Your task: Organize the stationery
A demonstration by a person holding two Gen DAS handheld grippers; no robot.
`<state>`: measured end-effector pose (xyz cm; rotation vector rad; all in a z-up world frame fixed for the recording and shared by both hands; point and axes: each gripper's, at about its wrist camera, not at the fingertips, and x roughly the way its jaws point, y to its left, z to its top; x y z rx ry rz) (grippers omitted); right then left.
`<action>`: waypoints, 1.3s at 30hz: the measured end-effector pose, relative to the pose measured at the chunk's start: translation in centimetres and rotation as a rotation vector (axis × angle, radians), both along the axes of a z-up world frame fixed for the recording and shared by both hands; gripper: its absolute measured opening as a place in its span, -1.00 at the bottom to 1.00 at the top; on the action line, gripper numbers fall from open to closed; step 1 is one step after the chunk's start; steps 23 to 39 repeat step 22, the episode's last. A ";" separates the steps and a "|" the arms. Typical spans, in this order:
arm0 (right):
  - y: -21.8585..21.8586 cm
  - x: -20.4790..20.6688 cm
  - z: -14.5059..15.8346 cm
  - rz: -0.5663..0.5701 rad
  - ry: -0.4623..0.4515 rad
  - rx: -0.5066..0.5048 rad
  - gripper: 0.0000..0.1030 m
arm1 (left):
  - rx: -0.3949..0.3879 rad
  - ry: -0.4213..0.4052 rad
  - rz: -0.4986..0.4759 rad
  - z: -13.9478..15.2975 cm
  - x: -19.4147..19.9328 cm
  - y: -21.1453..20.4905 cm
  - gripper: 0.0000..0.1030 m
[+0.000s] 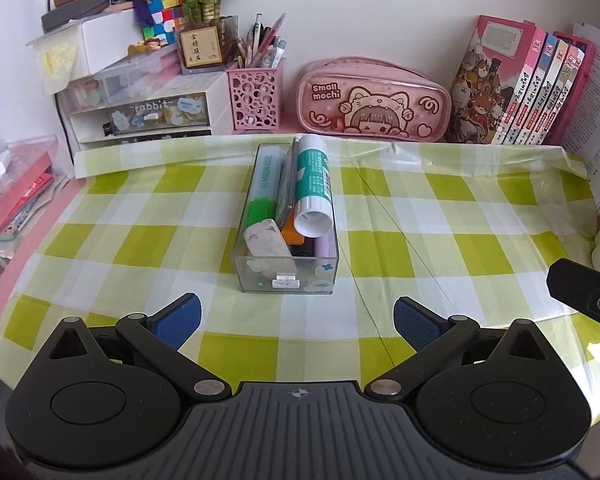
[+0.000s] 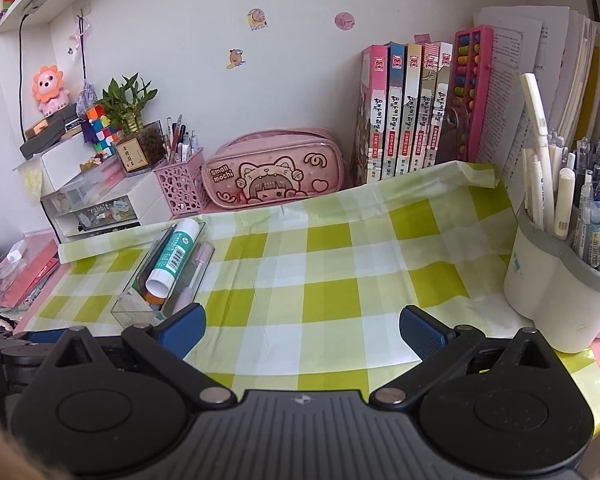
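Observation:
A clear plastic box (image 1: 247, 280) sits on the green checked cloth, straight ahead of my left gripper (image 1: 297, 322). In the box lie a green highlighter (image 1: 262, 184), a white and teal glue stick (image 1: 314, 184), a white eraser (image 1: 267, 240) and several pens. My left gripper stands open and holds nothing, a short way in front of the box's near end. The same box (image 2: 132, 308) with the glue stick (image 2: 174, 256) lies left of my right gripper (image 2: 302, 330), whose jaws are wide open and empty over bare cloth.
A pink pencil case (image 1: 374, 100), a pink pen holder (image 1: 254, 94), a drawer unit (image 1: 140, 114) and upright books (image 1: 516, 84) line the back wall. A white pen cup (image 2: 560, 288) full of pens stands at the right. Papers are stacked at the left edge (image 1: 12, 188).

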<state>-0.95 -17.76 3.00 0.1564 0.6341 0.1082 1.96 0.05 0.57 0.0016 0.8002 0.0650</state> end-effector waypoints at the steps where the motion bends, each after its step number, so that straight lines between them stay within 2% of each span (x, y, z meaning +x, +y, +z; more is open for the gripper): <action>1: 0.2 0.1 0.0 0.004 0.001 -0.006 1.00 | -0.001 -0.001 0.000 0.0 0.1 0.0 0.90; 19: 0.2 -0.1 0.0 0.003 0.007 -0.002 1.00 | -0.006 -0.032 -0.009 0.8 -0.6 -0.2 0.90; 39: 0.1 0.0 -0.1 -0.001 0.012 0.001 1.00 | -0.005 -0.031 -0.013 0.7 -0.6 -0.2 0.90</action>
